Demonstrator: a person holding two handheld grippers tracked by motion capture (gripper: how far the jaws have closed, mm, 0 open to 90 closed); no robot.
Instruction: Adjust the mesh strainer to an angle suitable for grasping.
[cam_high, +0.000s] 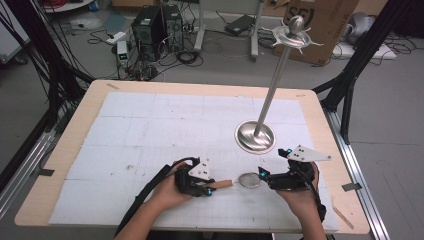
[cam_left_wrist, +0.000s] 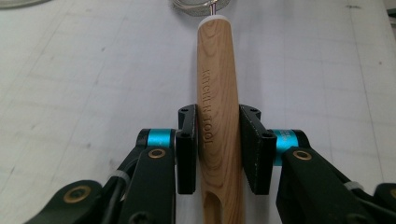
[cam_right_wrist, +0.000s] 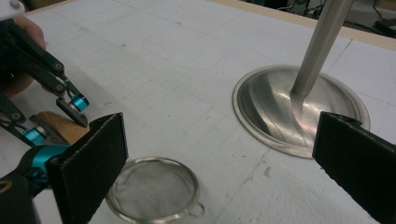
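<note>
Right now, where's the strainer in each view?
High view: strainer low centre, between the grippers, handle in the left gripper.
Left gripper view: wooden handle runs up the middle, mesh rim at top edge.
Right gripper view: mesh bowl bottom centre-left.
Shared landmark: steel stand base.

**Layout around the stand base**

The round steel stand base (cam_high: 255, 136) sits on the white gridded mat (cam_high: 150, 125). Near it, toward the person, lies the small wire-mesh strainer (cam_high: 249, 179); its wooden handle (cam_high: 222, 184) extends left, away from the base.
</note>
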